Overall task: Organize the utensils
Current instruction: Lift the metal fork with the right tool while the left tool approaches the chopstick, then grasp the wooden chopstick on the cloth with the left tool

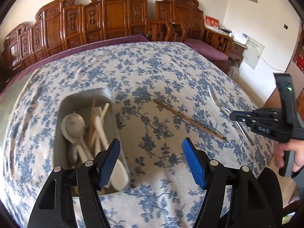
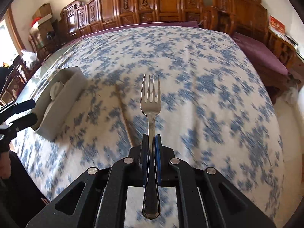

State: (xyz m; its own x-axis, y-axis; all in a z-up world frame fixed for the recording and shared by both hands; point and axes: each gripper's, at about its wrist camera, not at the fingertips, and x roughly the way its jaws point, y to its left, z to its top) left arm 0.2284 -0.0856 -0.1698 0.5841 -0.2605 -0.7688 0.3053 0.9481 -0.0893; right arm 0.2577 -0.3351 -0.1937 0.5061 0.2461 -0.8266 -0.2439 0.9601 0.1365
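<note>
My right gripper (image 2: 151, 140) is shut on a metal fork (image 2: 151, 102), tines pointing forward, held above the tablecloth. In the left wrist view the right gripper (image 1: 232, 116) is at the right with the fork (image 1: 215, 99) in it. My left gripper (image 1: 151, 157) is open and empty, just right of a grey metal tray (image 1: 106, 95) that holds white spoons (image 1: 73, 126), chopsticks and other utensils. The tray (image 2: 62, 98) also shows at the left of the right wrist view. A pair of wooden chopsticks (image 1: 188, 118) lies on the cloth between the tray and the fork.
A blue floral tablecloth (image 1: 152, 66) covers the table. Carved wooden benches (image 1: 114, 19) with purple cushions line the far side and right. The table edge falls away at the right, by the hand holding the right gripper.
</note>
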